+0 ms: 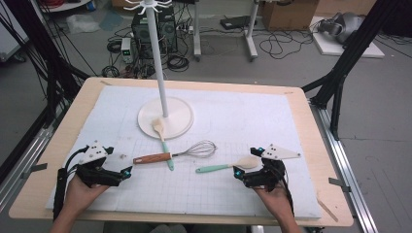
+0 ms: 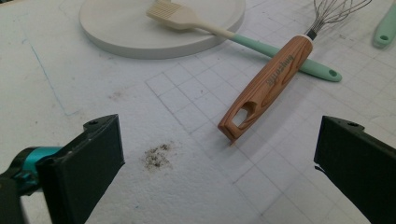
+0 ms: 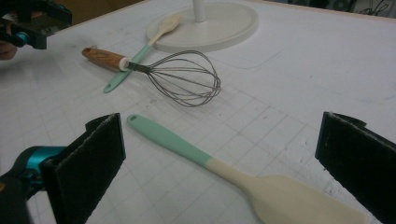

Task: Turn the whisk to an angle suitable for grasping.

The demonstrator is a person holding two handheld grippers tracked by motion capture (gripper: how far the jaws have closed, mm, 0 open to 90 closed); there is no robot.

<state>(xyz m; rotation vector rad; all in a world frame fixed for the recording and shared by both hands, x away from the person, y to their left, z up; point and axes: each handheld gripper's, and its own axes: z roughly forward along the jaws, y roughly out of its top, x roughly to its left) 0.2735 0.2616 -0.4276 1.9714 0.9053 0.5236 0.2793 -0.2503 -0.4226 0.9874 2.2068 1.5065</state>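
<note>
Across brush (image 1: pixel 163 137) handle lies whisk (image 1: pixel 180 154), apparently touching.

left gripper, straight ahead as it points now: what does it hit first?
Most likely the whisk's wooden handle, lying ahead between the open jaws of the left gripper. Bare foam mat comes before it; depth is hard to judge.

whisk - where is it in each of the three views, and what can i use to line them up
High view: the whisk lies mid-table, wooden handle pointing left, wires right.
Left gripper view: whisk upper right of centre, handle end nearest the camera, wires at the top edge.
Right gripper view: whisk upper left of centre, handle at left.
Shared landmark: the round white stand base just beyond it.
</note>
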